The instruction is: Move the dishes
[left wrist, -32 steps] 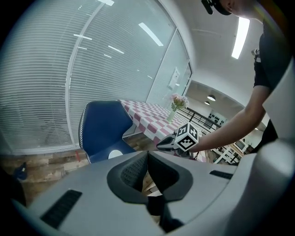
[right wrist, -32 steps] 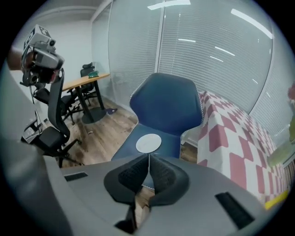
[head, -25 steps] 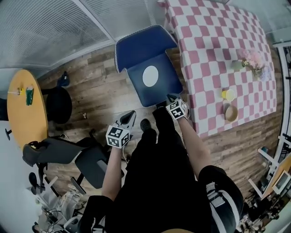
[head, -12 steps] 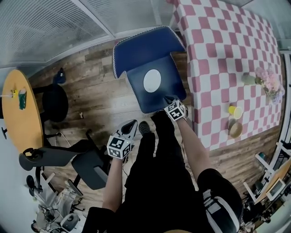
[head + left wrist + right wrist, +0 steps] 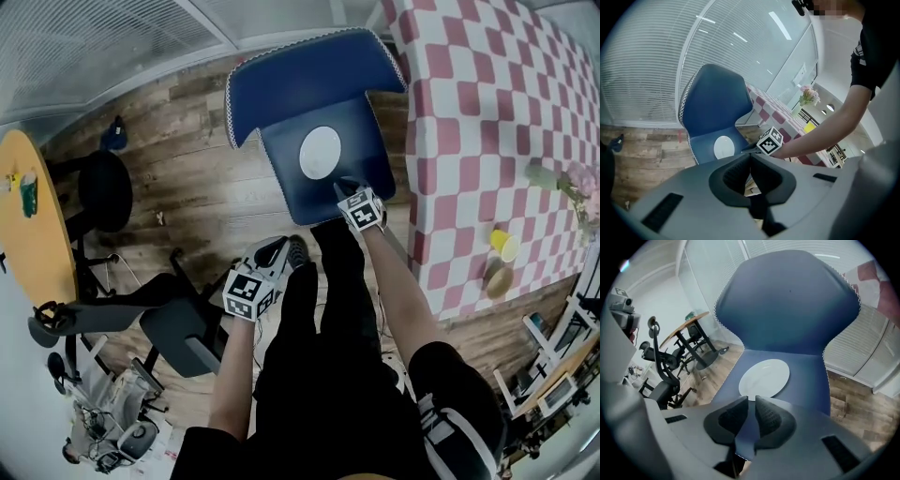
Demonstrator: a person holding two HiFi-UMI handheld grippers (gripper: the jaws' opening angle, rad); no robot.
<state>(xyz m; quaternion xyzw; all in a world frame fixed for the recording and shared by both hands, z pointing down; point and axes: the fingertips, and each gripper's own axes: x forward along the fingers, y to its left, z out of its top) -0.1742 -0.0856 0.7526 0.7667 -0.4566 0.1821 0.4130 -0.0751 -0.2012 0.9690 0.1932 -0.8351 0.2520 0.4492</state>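
A white plate (image 5: pixel 321 152) lies flat on the seat of a blue chair (image 5: pixel 309 89). My right gripper (image 5: pixel 343 187) hangs over the seat's front edge, just short of the plate (image 5: pixel 764 377). Its jaws (image 5: pixel 751 400) have just been opening and stand a narrow gap apart, with nothing between them. My left gripper (image 5: pixel 279 247) is lower left of the chair, over the wood floor beside the person's leg. In the left gripper view its jaw tips (image 5: pixel 750 157) meet, with nothing held. That view also shows the plate (image 5: pixel 723 146) and the right gripper's marker cube (image 5: pixel 769 140).
Right of the chair stands a table with a pink-and-white checked cloth (image 5: pixel 487 103). It carries a yellow cup (image 5: pixel 503 245), a brown bowl (image 5: pixel 498 278) and a flower vase (image 5: pixel 553 178). Black office chairs (image 5: pixel 103 192) and a round yellow table (image 5: pixel 33 234) stand at the left.
Both grippers have sunk. The right one has closed in on the seat's front edge near the plate. The chair and plate now sit larger and higher in the head view.
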